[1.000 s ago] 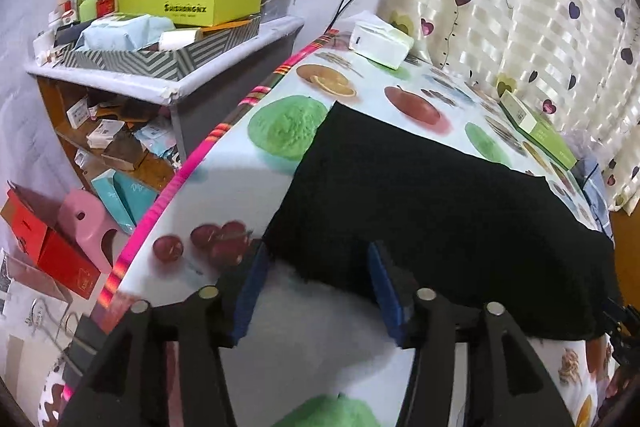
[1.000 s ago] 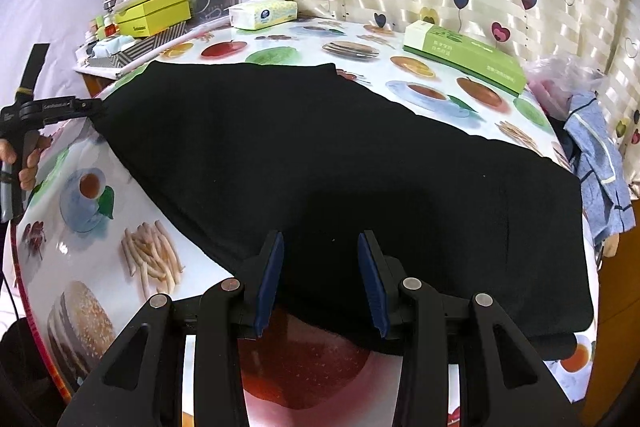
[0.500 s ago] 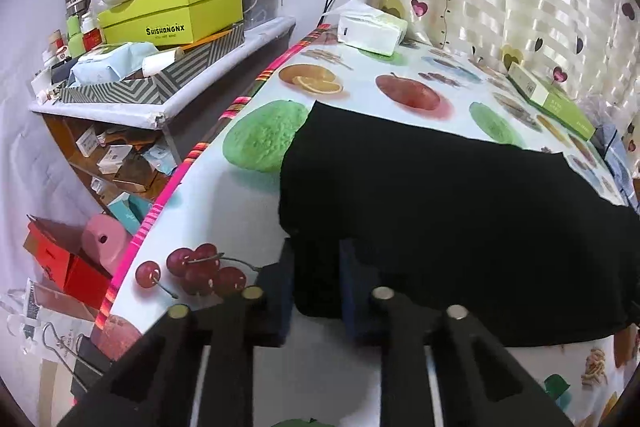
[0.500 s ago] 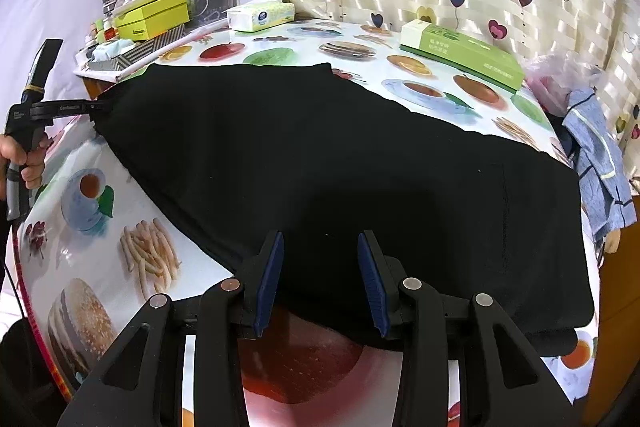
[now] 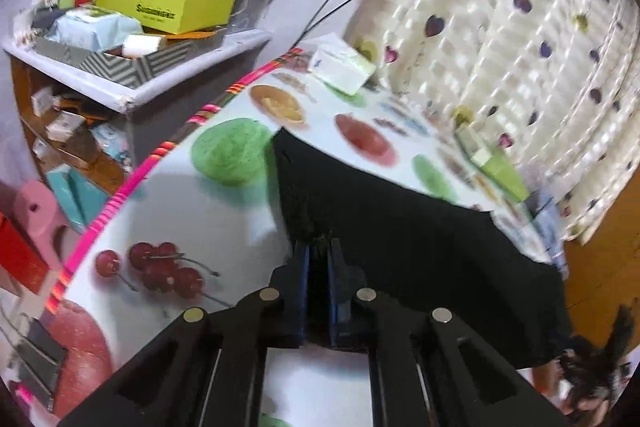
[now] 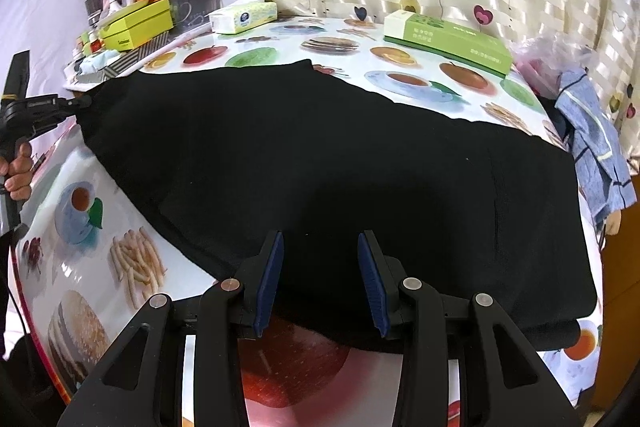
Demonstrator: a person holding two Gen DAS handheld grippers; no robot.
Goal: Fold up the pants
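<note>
Black pants (image 6: 320,147) lie spread flat across the table's fruit-print cloth (image 6: 440,83). In the left wrist view my left gripper (image 5: 319,247) is closing its jaws on the near-left corner of the pants (image 5: 400,235), with black fabric pinched between the blue pads. The right wrist view shows that same left gripper (image 6: 82,103) at the far left, holding the corner, a hand (image 6: 16,167) on its handle. My right gripper (image 6: 320,243) stands open over the pants' near edge, fabric lying between its pads without being pressed.
A cluttered shelf with a yellow-green box (image 5: 168,3) and an orange box stands beyond the table's left edge. A tissue pack (image 6: 244,17) and a long green box (image 6: 448,43) sit at the back. A blue garment (image 6: 596,147) hangs at the right edge.
My left gripper's jaws went from wide open to nearly closed on the pants' corner, and its view tilted. The right gripper and the pants under it kept still.
</note>
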